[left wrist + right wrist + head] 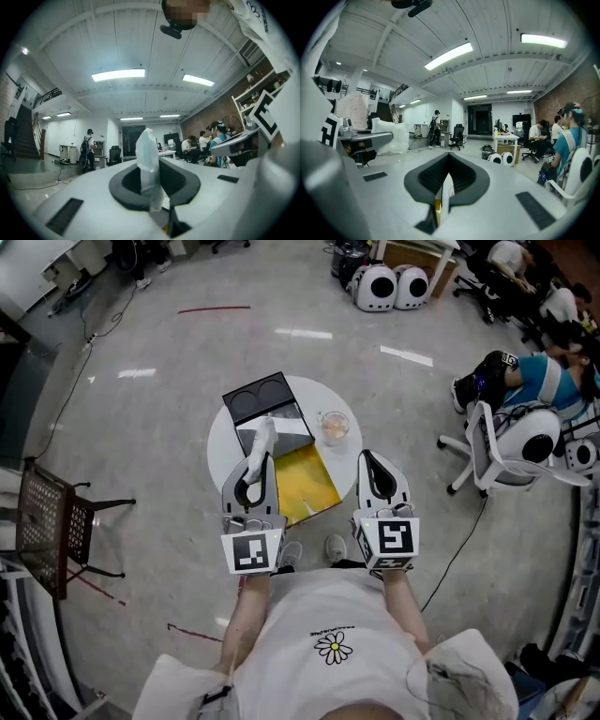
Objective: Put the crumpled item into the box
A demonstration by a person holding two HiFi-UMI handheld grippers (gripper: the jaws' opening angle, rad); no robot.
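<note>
Gripping a white crumpled item (147,159) between its jaws, the left gripper (261,463) sits lower centre-left. The item overlaps the left side of the open, yellow-lined box (314,486). The right gripper (367,461), lower centre-right, has its jaws closed together with nothing between them. Farther up, the round table (217,442) carries a glass cup (334,426) and, beyond it, a black tray (260,397).

In the head view the left gripper (263,460) covers the near left corner of the box (314,486), the lower end of the crumpled item (262,439) and part of the table (217,442) rim. What the small glass bowl (334,426) holds is too small to tell. A seated person (534,381) at the far right is cut off by the picture's edge. Between the right gripper (449,155) jaws only a yellow sliver of the box (437,206) shows.
</note>
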